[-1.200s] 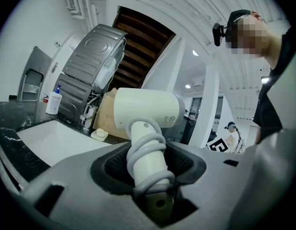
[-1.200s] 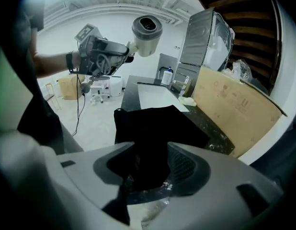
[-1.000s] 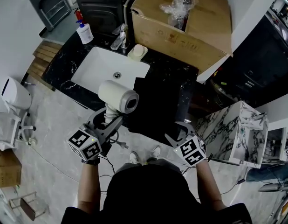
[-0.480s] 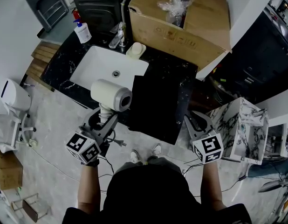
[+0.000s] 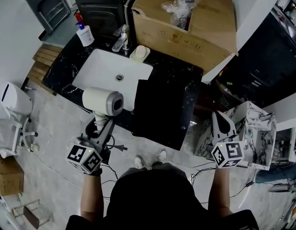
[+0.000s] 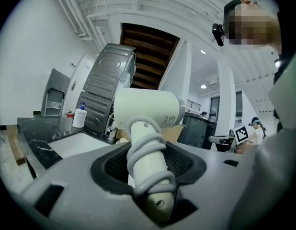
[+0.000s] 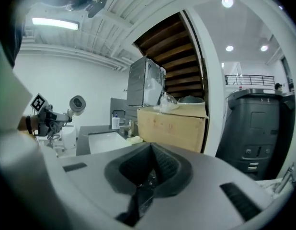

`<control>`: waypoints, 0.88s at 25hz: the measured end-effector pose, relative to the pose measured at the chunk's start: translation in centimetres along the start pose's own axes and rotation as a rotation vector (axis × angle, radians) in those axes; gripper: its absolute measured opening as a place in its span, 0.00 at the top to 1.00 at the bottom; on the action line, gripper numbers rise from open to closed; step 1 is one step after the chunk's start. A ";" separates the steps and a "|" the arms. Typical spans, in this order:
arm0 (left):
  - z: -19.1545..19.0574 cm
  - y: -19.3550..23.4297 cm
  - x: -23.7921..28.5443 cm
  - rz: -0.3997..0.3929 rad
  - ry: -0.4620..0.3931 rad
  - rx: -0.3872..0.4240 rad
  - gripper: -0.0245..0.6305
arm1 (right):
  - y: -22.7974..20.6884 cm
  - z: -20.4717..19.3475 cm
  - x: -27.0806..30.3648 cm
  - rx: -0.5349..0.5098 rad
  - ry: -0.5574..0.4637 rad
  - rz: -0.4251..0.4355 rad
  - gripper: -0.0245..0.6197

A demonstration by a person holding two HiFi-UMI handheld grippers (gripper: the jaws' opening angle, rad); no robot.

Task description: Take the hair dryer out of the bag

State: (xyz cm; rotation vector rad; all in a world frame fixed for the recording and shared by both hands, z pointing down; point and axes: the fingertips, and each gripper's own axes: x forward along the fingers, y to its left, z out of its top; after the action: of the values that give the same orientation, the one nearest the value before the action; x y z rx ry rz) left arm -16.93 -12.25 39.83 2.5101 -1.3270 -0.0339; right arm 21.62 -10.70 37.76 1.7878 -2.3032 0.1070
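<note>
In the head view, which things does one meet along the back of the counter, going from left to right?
Pump bottle → faucet → cardboard box.

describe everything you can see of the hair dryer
The hair dryer is cream-white, smooth plastic by the look, with a stubby barrel, a grey end and a handle wound with its pale cord. The left gripper clamps the handle, holding it upright, barrel level, by the sink, clear of the black bag.

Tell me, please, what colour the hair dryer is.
The barrel-shaped plastic hair dryer is cream white with a grey front end, clearest in the head view.
</note>
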 end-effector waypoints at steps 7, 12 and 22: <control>0.4 1.2 -1.7 0.081 -0.036 0.017 0.63 | -3.4 1.4 -1.8 0.052 -0.074 -0.120 0.94; 0.7 1.6 -2.7 0.128 -0.058 0.013 0.63 | -4.6 2.1 -2.5 0.055 -0.101 -0.165 0.94; 1.5 2.3 -4.4 0.193 -0.109 0.005 0.63 | -5.5 2.9 -3.2 -0.001 -0.127 -0.250 0.94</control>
State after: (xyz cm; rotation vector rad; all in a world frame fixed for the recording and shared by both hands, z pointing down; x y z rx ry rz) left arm -21.53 -10.25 38.49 2.4029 -1.6092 -0.1272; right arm 27.29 -9.60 33.85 2.1196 -2.1359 -0.0511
